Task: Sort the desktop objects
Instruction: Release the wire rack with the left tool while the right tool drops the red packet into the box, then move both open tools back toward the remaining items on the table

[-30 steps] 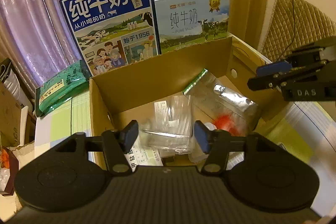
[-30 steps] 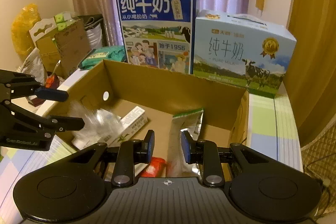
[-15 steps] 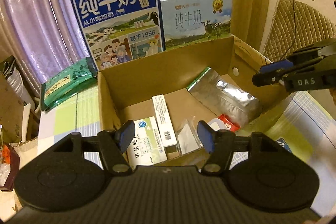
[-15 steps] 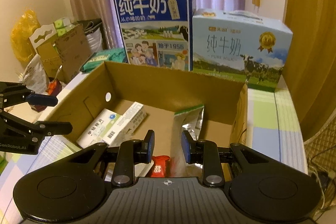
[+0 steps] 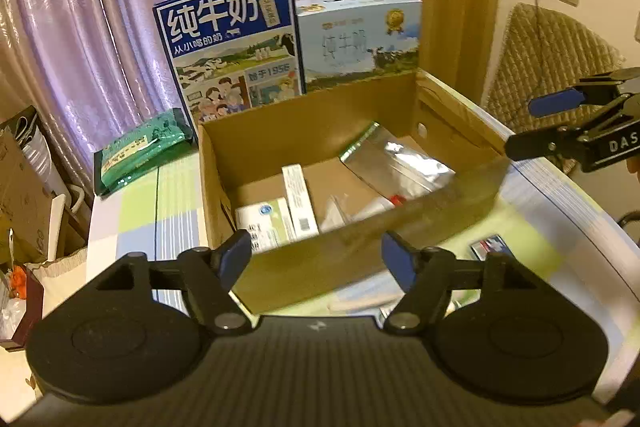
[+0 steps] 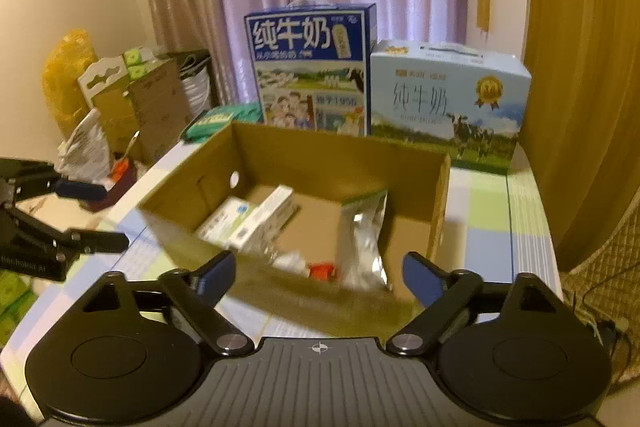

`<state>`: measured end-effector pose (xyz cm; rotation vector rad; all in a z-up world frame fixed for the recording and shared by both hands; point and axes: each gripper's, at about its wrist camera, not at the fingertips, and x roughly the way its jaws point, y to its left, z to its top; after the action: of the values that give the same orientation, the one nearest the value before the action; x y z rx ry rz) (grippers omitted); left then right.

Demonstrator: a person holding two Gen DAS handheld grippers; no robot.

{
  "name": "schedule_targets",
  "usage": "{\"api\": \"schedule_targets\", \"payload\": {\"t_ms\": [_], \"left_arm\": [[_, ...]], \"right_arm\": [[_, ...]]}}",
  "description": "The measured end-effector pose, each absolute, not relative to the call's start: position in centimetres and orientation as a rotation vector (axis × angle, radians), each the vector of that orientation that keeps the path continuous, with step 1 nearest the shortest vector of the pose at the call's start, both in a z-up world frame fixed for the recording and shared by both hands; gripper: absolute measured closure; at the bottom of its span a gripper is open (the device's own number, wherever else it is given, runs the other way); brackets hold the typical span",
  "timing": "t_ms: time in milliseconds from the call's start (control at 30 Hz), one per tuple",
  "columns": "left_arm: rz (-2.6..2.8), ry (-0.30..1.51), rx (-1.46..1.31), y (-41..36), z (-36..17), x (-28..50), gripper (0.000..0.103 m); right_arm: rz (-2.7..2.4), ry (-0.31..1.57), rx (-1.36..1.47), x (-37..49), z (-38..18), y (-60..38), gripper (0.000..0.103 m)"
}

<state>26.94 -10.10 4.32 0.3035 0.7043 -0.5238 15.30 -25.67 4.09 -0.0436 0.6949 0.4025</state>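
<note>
Both grippers hang empty in front of the cardboard box (image 5: pixel 308 131). My left gripper (image 5: pixel 316 259) fills the bottom of its own view with jaws spread wide, nothing between them but the blurred near wall of the box. My right gripper (image 6: pixel 318 273) shows the same in its view: jaws wide apart, holding nothing.

Inside the box, in the left wrist view, I see a silver foil pouch (image 5: pixel 396 163) toward the right centre of the frame, a narrow white carton (image 5: pixel 298 197) near the middle, a flat medicine box (image 5: pixel 264 223) just left of it, and a small red-capped item (image 5: pixel 394 201) beside the pouch. Clear plastic lies between them, too blurred to make out.

Behind the box stand a dark blue milk case (image 5: pixel 232 43) and a light blue milk case (image 5: pixel 360 39), side by side. A green packet (image 5: pixel 140 155) lies at centre left on the checked tablecloth (image 5: pixel 160 211). A small blue-and-red item (image 5: pixel 492 247) sits on the cloth at lower right, outside the box.
</note>
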Motion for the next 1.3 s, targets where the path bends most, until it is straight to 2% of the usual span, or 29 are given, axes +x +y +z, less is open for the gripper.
{"api": "schedule_targets", "payload": {"t_ms": [33,100,200,333,733,1300], "left_arm": [[-0.528,0.705,0.307,-10.0,4.3,26.3,0.032],[-0.535,0.705,0.314,-9.8,4.3,24.9,0.022],[-0.554,0.709,0.313,-9.4,4.1,23.1,0.013],[-0.582,0.729,0.323,-9.0,3.5,21.0,0.007],[-0.681,0.772,0.411,-8.9,1.5,16.8,0.006],[-0.834,0.796,0.520,-11.4,-2.9,17.9,0.007]], "right_arm": [[0.407,0.701,-0.050,14.6,3.9,-25.9,0.011],[0.408,0.715,-0.063,13.2,3.6,-26.3,0.009],[0.403,0.738,-0.075,11.1,2.8,-27.2,0.008],[0.397,0.769,-0.077,8.7,1.6,-28.6,0.007],[0.463,0.813,-0.179,3.7,-1.1,-30.0,0.007],[0.509,0.883,-0.221,5.1,-5.3,-29.7,0.008]]}}
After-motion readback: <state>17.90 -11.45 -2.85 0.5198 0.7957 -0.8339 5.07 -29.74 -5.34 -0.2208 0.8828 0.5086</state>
